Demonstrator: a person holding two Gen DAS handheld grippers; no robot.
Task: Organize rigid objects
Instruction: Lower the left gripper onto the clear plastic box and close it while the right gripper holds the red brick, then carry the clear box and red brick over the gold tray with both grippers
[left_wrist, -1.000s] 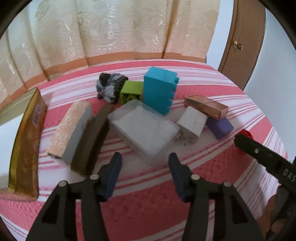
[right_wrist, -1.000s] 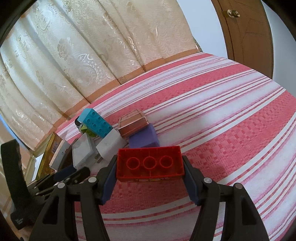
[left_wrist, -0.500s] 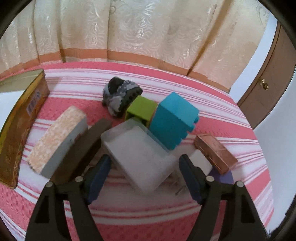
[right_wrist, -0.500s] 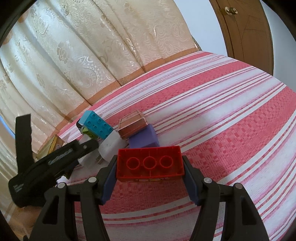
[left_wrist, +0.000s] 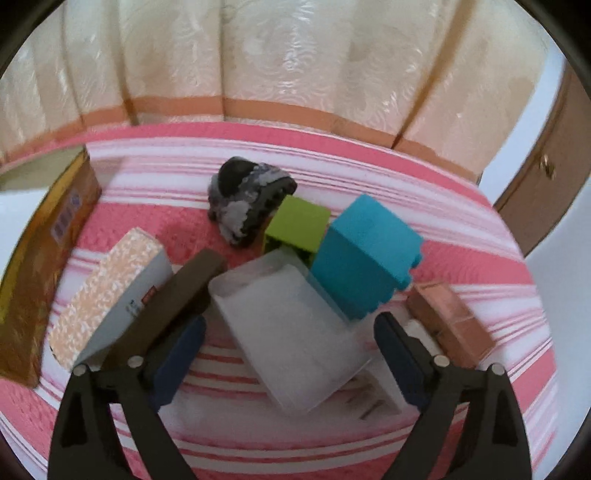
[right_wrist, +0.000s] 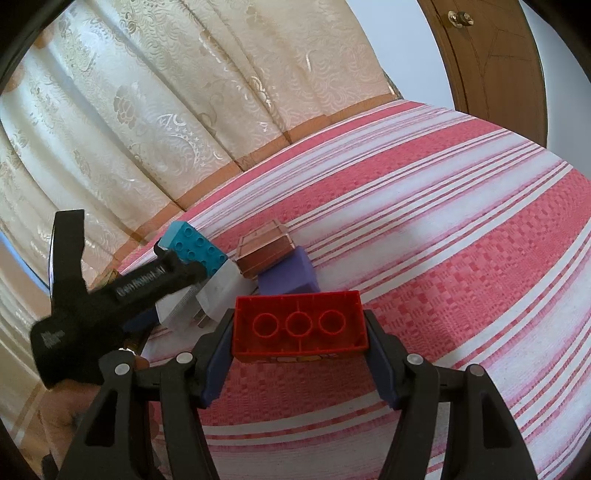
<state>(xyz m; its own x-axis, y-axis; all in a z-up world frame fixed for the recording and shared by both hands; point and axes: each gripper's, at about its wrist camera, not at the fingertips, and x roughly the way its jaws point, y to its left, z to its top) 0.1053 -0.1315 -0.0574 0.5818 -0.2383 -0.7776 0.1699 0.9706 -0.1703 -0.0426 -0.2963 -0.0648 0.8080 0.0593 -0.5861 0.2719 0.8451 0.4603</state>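
Left wrist view: left gripper (left_wrist: 290, 343) wide, jaws just been opening, astride frosted clear plastic box (left_wrist: 291, 332), pads not pressing; teal brick (left_wrist: 364, 254) touching box's far right. Right wrist: right gripper (right_wrist: 300, 349) clamped on red brick (right_wrist: 299, 325), hollow underside w/ three tubes facing cam, above striped cloth (right_wrist: 443, 258).

Two matte black plastic two-finger grippers, each built of angular triangular arms with slotted cut-outs. Dark navy-blue pads lining the inner faces of the fingers (left_wrist: 177, 354). Round silver screws at the pivots. Left gripper (left_wrist: 290, 349) and right gripper (right_wrist: 299, 356) alike in build. White lettering, too blurred to read, along the left gripper's black side (right_wrist: 140, 286).
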